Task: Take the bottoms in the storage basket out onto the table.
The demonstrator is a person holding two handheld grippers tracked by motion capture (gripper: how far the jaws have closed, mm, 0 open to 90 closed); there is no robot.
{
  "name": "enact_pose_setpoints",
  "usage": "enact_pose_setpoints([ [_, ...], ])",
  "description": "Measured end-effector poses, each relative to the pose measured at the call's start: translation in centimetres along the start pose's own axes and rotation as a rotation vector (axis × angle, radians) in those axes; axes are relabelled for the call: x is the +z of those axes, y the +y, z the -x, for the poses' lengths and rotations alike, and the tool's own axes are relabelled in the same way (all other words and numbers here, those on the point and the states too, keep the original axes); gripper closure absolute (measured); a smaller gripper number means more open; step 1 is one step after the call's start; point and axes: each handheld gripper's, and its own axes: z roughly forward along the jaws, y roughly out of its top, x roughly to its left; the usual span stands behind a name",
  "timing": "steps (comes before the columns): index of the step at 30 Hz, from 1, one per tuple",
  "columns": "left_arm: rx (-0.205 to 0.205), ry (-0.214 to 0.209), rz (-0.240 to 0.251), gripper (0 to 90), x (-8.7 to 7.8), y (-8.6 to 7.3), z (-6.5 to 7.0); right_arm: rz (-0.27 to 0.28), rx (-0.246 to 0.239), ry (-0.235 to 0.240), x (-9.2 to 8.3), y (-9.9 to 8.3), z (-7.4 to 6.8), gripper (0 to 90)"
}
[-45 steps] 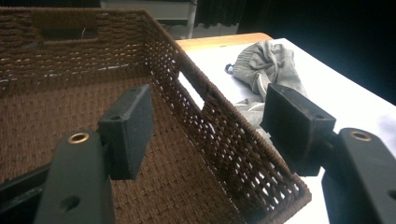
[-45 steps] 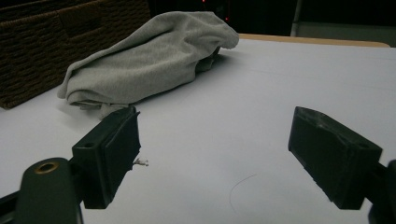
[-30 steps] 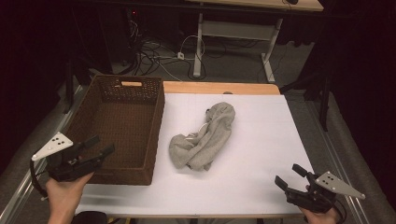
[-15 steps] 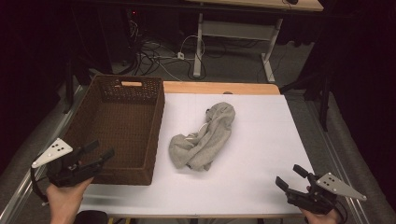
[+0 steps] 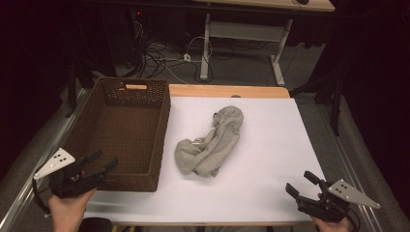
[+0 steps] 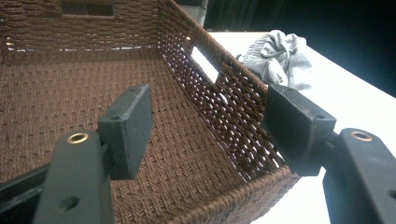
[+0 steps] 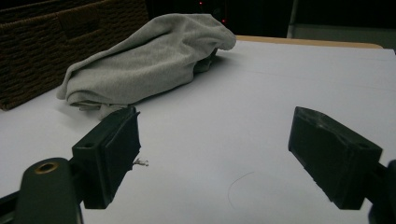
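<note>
Both claws [image 5: 102, 161] [image 5: 301, 184] agape, empty.

No text, label, brand, number or sign can be read anywhere.

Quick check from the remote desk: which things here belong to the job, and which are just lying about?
Part of the job:
- grey garment, crumpled on the white table
- brown wicker basket, to the garment's left
- left gripper, open over the basket's near edge
- right gripper, open above the table's near right corner

Just lying about:
- cables on the floor
- desk frame behind
</note>
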Motion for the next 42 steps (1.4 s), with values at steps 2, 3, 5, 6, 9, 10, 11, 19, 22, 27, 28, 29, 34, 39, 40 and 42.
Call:
enact_pose_setpoints([
  [2,0.001,0.001,0.000,32.3,0.0,-0.1,0.0,0.000,-0.001,0.001,0.0,0.0,0.0,17.3],
  [3,0.001,0.002,0.001,32.3,-0.1,-0.2,-0.1,0.001,-0.001,0.001,0.0,0.0,0.0,17.3],
  [5,-0.001,0.003,0.001,32.3,-0.1,-0.3,-0.1,0.001,-0.001,0.000,0.0,0.0,0.0,17.3],
  [6,-0.001,0.004,0.002,32.3,-0.1,-0.4,-0.1,0.000,-0.001,0.000,0.0,0.0,0.0,17.2],
  [9,0.005,0.008,0.003,32.3,-0.2,-0.6,-0.1,0.001,-0.001,0.000,0.0,0.0,0.0,17.2],
  [10,0.006,0.009,0.002,32.3,-0.1,-0.7,-0.1,0.000,-0.001,0.000,0.0,0.0,0.0,17.3],
  [11,0.005,0.009,0.001,32.3,-0.1,-0.8,-0.1,0.000,0.000,0.000,0.0,0.0,0.0,17.3],
  [19,0.007,0.015,0.004,32.3,-0.2,-1.2,-0.1,0.001,-0.002,0.000,0.0,0.0,0.0,17.3],
  [22,0.004,0.016,0.008,32.3,-0.2,-1.4,-0.1,0.001,-0.001,0.000,0.0,0.0,0.0,17.2],
  [27,-0.004,0.016,0.019,32.2,-0.4,-1.7,-0.1,0.002,-0.001,-0.001,-0.1,0.0,0.0,17.3],
  [28,-0.002,0.017,0.021,32.3,-0.5,-1.8,-0.1,0.002,-0.001,-0.001,-0.1,0.0,-0.1,17.3],
  [29,0.000,0.020,0.024,32.2,-0.5,-1.8,-0.1,0.002,-0.001,-0.002,-0.1,0.0,-0.1,17.3],
  [34,-0.010,0.020,0.022,32.2,-0.5,-2.3,-0.1,0.003,-0.001,-0.003,-0.1,0.0,0.0,17.2],
  [39,0.001,0.029,0.024,32.2,-0.4,-2.5,0.2,0.003,0.001,-0.003,-0.2,0.0,0.0,17.2],
  [40,0.004,0.031,0.025,32.2,-0.4,-2.6,0.2,0.004,0.000,-0.003,-0.2,0.0,0.0,17.3],
  [42,0.009,0.032,0.024,32.2,-0.4,-2.7,0.3,0.003,0.000,-0.002,-0.2,0.0,0.0,17.3],
])
